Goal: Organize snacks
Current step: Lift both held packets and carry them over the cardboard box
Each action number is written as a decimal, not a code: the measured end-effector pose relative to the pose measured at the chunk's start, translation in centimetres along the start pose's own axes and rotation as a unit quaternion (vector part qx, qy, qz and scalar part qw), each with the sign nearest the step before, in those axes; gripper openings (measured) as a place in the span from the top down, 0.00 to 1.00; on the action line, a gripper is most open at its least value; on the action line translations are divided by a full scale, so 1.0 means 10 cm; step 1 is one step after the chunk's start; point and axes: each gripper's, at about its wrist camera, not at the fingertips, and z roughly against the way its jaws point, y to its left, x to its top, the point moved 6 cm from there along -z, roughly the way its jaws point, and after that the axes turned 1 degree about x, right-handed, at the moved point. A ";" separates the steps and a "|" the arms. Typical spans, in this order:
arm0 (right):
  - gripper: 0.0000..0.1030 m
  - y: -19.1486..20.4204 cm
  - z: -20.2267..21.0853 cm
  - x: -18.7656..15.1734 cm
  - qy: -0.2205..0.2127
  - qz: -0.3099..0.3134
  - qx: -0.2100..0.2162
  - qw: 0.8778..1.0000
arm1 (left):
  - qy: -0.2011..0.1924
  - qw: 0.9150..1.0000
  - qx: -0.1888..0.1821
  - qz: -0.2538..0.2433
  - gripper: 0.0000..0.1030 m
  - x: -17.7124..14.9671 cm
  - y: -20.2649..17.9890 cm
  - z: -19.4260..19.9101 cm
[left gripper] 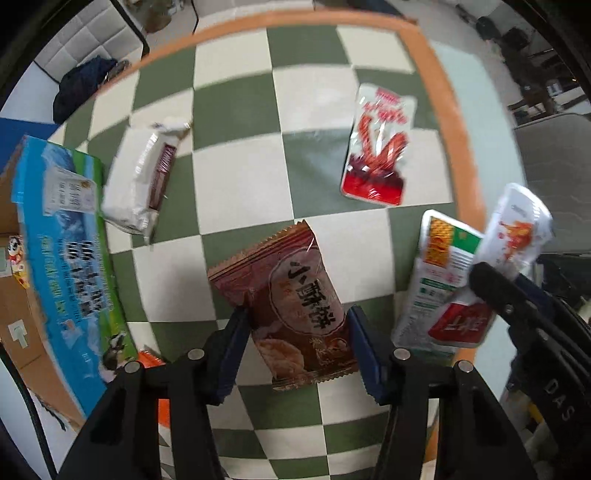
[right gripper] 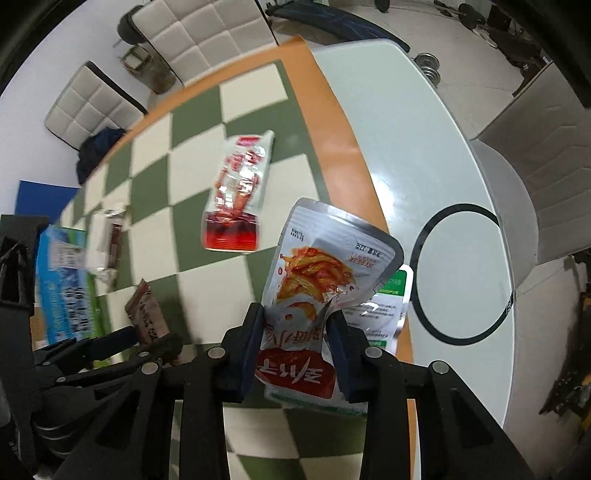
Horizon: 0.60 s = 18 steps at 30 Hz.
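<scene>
My left gripper [left gripper: 295,347] is shut on a brown biscuit packet [left gripper: 291,306], held above the checkered mat [left gripper: 240,177]. My right gripper [right gripper: 295,350] is shut on a silver and red spicy snack pouch [right gripper: 317,280], lifted at the mat's right edge; that pouch also shows in the left wrist view [left gripper: 513,229]. A white and green pouch [left gripper: 439,273] lies under it. A red and white snack pouch [left gripper: 380,147] lies flat farther on the mat. A white packet [left gripper: 140,181] lies at the left, beside a blue and green carton [left gripper: 70,266].
The mat has an orange border [right gripper: 343,147] and lies on a white table [right gripper: 424,166] with a black ring mark [right gripper: 461,273]. Padded chairs [right gripper: 199,33] stand at the far side. The open cardboard box [left gripper: 14,314] holds a small snack.
</scene>
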 end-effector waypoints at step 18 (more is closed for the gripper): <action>0.64 2.25 0.86 -0.58 -0.018 0.110 0.144 0.983 | -0.102 0.993 0.012 0.052 0.50 -0.45 2.06 1.35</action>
